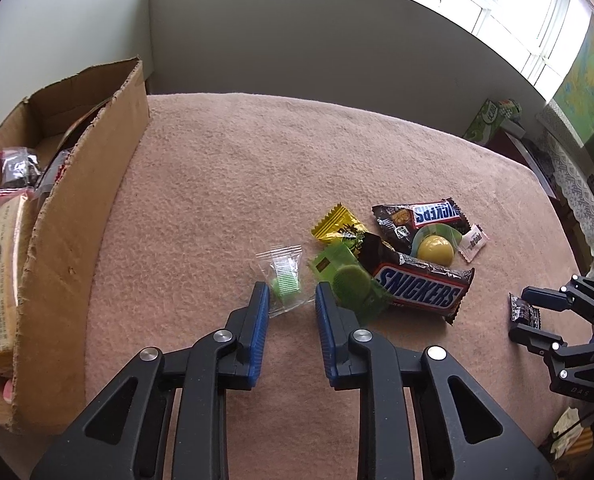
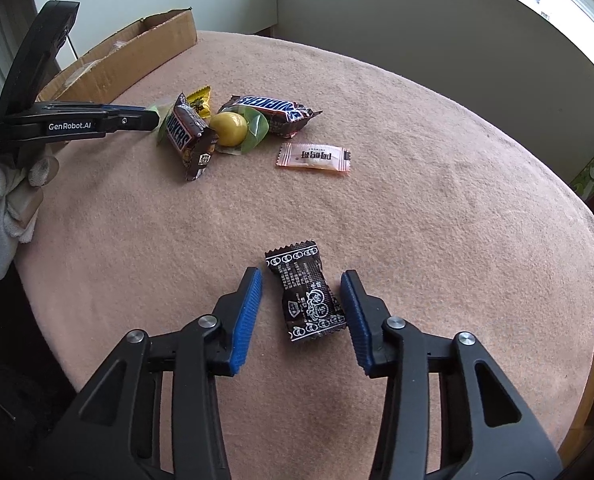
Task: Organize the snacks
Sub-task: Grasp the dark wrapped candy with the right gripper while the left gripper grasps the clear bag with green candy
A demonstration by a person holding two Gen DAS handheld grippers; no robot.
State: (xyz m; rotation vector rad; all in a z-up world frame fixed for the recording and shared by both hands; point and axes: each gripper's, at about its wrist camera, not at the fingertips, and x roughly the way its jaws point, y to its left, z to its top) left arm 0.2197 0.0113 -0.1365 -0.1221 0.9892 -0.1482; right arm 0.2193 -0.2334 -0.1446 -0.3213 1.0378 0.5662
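In the left wrist view, a clear packet with a green candy [image 1: 285, 280] lies on the pink cloth. Its near end sits between the blue pads of my left gripper [image 1: 291, 300], and the film reaches both pads uncrumpled; the jaws stand a little apart. My right gripper [image 2: 301, 292] straddles a dark brown candy packet [image 2: 307, 292]. The right pad is against the packet and a gap shows at the left pad. The brown cardboard box [image 1: 77, 220] at the left holds several wrapped snacks.
A pile sits mid-table: two Snickers bars [image 1: 421, 288] [image 1: 421, 216], a yellow ball candy [image 1: 435, 249], a yellow packet [image 1: 337, 224] and a green packet [image 1: 349, 280]. A pink-white sachet [image 2: 313, 156] lies apart. A gloved hand [image 2: 1, 188] holds the left gripper. The table edge curves at the right.
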